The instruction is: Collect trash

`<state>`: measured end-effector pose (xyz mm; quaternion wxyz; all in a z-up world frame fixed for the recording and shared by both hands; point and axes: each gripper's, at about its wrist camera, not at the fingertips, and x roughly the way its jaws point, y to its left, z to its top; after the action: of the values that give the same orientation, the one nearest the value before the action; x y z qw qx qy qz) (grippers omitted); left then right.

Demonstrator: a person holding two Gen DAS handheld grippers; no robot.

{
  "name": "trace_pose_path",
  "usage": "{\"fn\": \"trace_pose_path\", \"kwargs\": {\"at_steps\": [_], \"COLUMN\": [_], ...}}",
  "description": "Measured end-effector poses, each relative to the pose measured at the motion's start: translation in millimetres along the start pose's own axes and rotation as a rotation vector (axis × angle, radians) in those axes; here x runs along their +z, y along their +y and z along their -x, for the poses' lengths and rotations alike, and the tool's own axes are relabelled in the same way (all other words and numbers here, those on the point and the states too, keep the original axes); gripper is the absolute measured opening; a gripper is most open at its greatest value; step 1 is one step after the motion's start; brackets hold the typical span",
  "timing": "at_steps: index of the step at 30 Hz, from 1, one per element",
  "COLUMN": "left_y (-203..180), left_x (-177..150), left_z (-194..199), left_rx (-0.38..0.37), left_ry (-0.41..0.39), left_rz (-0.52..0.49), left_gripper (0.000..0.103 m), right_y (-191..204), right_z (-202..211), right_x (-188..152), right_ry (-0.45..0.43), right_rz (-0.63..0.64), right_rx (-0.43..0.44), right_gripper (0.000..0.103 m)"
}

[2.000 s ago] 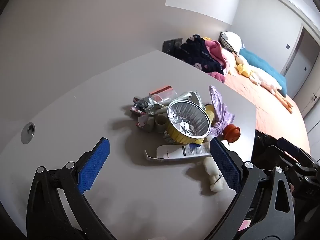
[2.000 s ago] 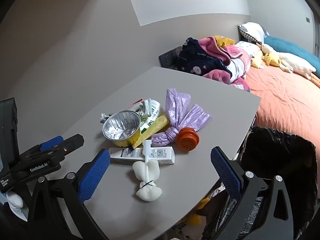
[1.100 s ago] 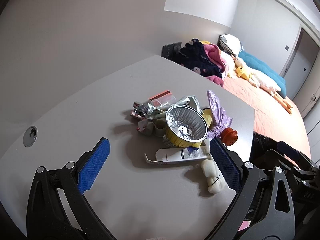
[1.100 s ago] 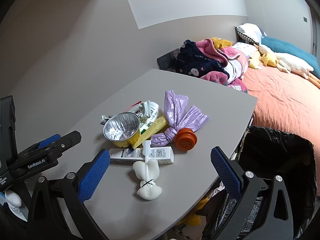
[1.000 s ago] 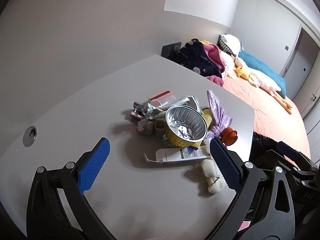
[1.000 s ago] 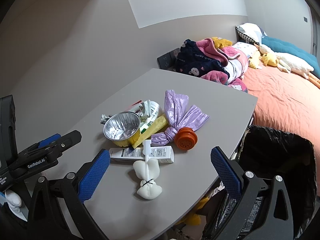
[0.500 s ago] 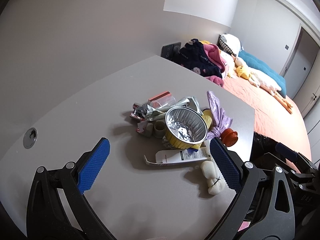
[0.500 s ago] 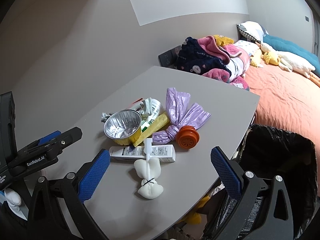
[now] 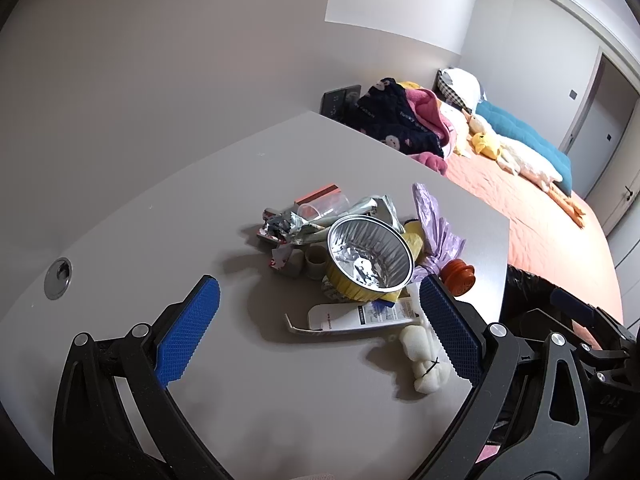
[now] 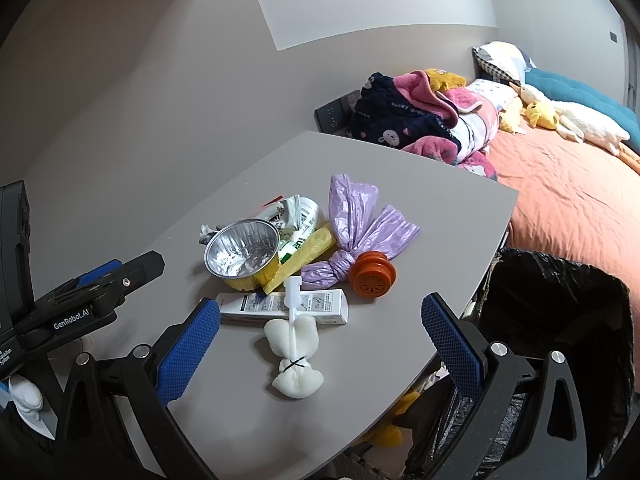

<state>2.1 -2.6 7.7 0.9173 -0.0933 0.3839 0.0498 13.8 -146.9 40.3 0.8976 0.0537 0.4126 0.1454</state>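
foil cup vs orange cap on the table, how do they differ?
The foil cup is shiny silver, crinkled and hollow, mouth tilted up; the orange cap is matte, solid-looking and lies on its side. The foil cup looks larger and leans on other trash; the cap sits nearer the bin. Both are round and ungrasped.

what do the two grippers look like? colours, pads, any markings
Both the left gripper and the right gripper have matte black skeletal frames with cut-outs, silver pivot screws, and two fingers faced with blue knurled pads. Seen from the right wrist view, the left unit's side reads "GenRobot.AI" in white. No cables or sleeves visible.
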Motion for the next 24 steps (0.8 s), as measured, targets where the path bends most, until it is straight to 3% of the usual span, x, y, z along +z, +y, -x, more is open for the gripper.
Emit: {"fn": "trace_pose_path", "kwargs": {"at_steps": [16,24], "left_y": [-2.2,-5.0], "left_x": [-1.6,-1.0], "left_z": [-4.3,-19.8], "left_rx": [-0.012,-0.018], "left_ry": [-0.002,0.050], "left_rz": [0.007,0.002], "left_gripper": [0.096,0.096], "right_y": [-1.2,0.4], "right_z": [-2.7,-9.3], "right_x": [0.0,-6.4], "right_ry": [0.013,0.039], "right_rz": [0.005,0.025], "right_rx": [0.001,0.006], "right_gripper": [0.100,0.100]}}
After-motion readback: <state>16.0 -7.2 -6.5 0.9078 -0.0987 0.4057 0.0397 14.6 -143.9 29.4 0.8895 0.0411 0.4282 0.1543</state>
